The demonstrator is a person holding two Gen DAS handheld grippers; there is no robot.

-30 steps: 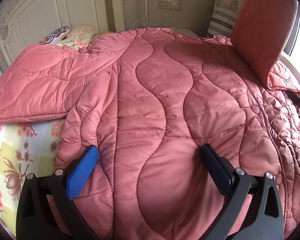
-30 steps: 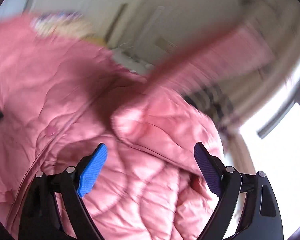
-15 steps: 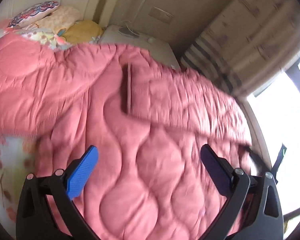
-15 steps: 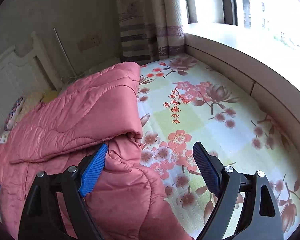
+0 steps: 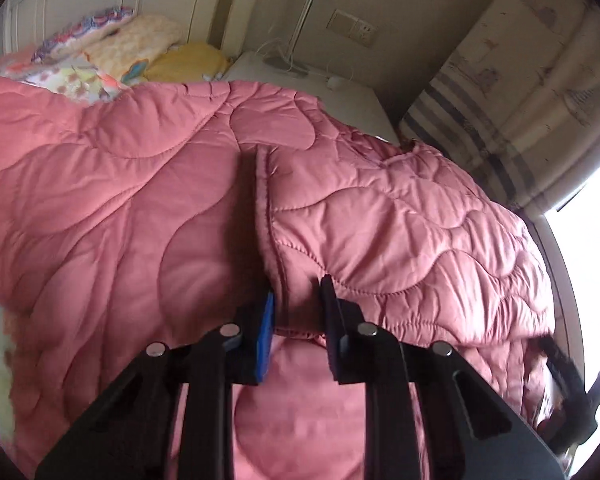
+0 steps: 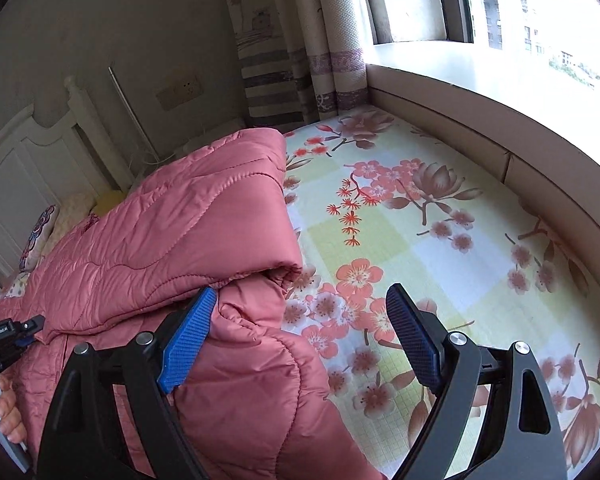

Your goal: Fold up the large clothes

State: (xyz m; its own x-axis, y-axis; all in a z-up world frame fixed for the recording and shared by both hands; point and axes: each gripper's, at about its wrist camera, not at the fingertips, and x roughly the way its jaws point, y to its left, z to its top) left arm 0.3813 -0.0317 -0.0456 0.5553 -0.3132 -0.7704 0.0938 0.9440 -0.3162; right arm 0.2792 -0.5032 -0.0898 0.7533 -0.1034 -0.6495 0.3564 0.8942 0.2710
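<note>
A large pink quilted garment [image 5: 148, 216] lies spread over the bed, with one flap [image 5: 400, 232] folded back across it. My left gripper [image 5: 298, 292] sits at the near end of that flap's hemmed edge; its jaws are closing and the hem is pinched between the pads. In the right wrist view the garment [image 6: 172, 240] is bunched in layers at the left. My right gripper [image 6: 302, 292] hangs open over the garment's edge and the floral sheet [image 6: 440, 232], its blue left pad [image 6: 188, 340] against the fabric and nothing gripped. The left gripper's body [image 6: 8, 332] and a hand [image 6: 8, 408] show at the far left.
Pillows [image 5: 140, 44] lie by the white headboard [image 6: 20, 176]. A white nightstand [image 5: 316, 88] stands beside the bed under a wall socket [image 5: 354, 32]. A striped curtain [image 6: 284, 40] and a padded window ledge [image 6: 500, 120] border the bed's far side.
The left jaws went from wide open to closed on the flap's hem, and that view shifted toward the window. The right gripper rolled and swung over the floral sheet, then held.
</note>
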